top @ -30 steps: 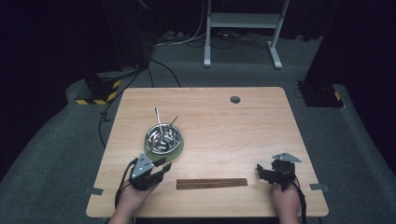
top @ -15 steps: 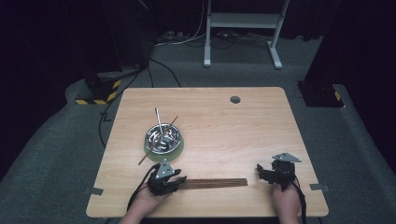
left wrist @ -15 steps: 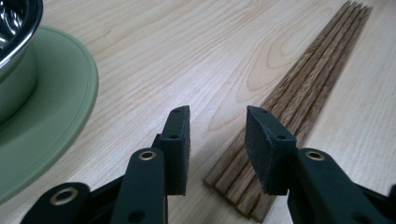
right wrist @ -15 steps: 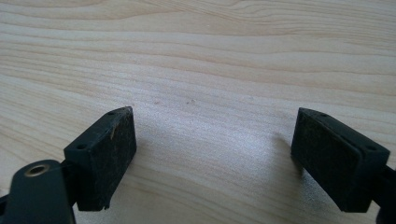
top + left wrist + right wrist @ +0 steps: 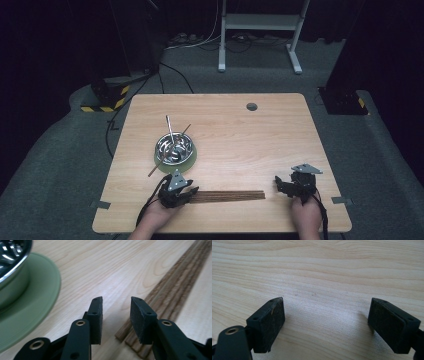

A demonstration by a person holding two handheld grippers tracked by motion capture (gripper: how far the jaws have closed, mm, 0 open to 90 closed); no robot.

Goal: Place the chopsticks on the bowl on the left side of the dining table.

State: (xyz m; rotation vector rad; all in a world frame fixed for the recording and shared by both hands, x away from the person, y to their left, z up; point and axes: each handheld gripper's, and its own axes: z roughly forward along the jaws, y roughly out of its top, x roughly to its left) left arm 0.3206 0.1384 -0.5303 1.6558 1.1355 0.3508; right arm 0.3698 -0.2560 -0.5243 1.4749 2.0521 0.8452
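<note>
Evidently the left claw was poised half-open over the near ends of the chopsticks, its jaws lately closing, nothing yet gripped; a lower, squarer closure was judged necessary; the right claw was held released.

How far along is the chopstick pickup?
Done: a few sticks already stand in the steel bowl on its green plate. In hand: the left gripper sits at the near end of the chopstick bundle, jaws apart, nothing gripped. Left: grasp and move the bundle. The right gripper waits open over bare table.
</note>
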